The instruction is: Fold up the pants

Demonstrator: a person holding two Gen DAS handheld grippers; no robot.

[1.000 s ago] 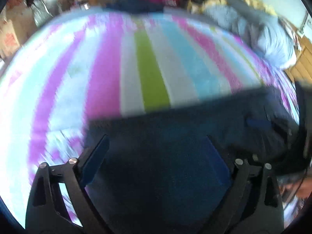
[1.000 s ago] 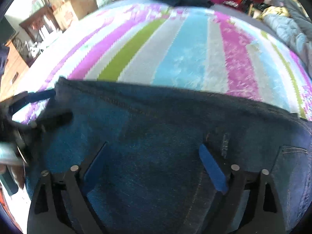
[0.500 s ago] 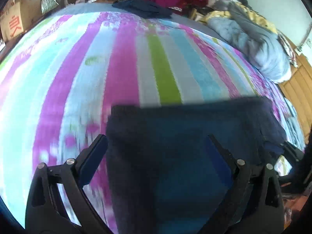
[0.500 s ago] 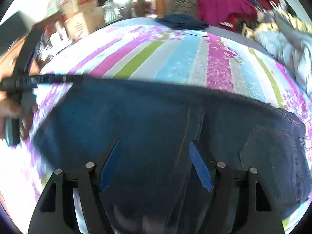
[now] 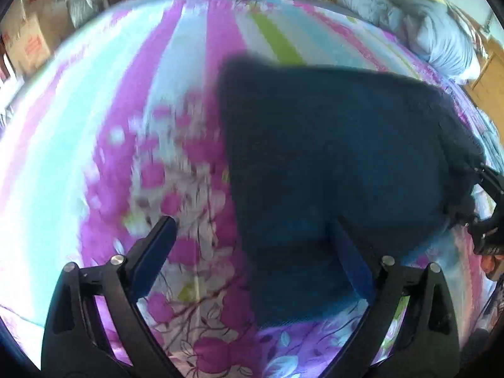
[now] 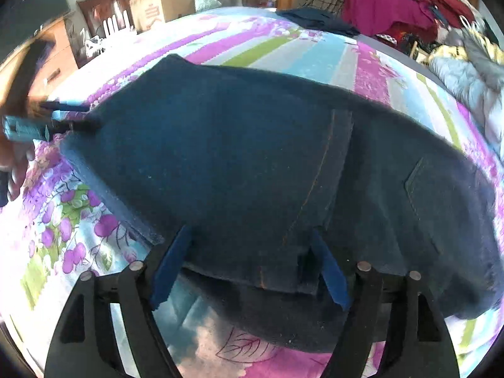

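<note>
Dark blue denim pants [image 6: 252, 157] lie folded on a bed [image 6: 56, 220], spread across its striped, flowered cover. In the right wrist view a seam and a back pocket show, and the hem end lies toward the left. The right hand-held gripper [image 6: 249, 267] stands over the near edge of the pants with its jaws wide, having just been opening; the cloth lies between its blue pads without being pressed. The left hand-held gripper [image 5: 261, 252] also stands wide, one finger over the bedcover, the other over the pants' corner, gripping nothing. Beyond the bed sit cardboard boxes [image 6: 157, 3], a magenta garment [image 6: 384, 12] and a grey quilted coat [image 5: 441, 37].
</note>
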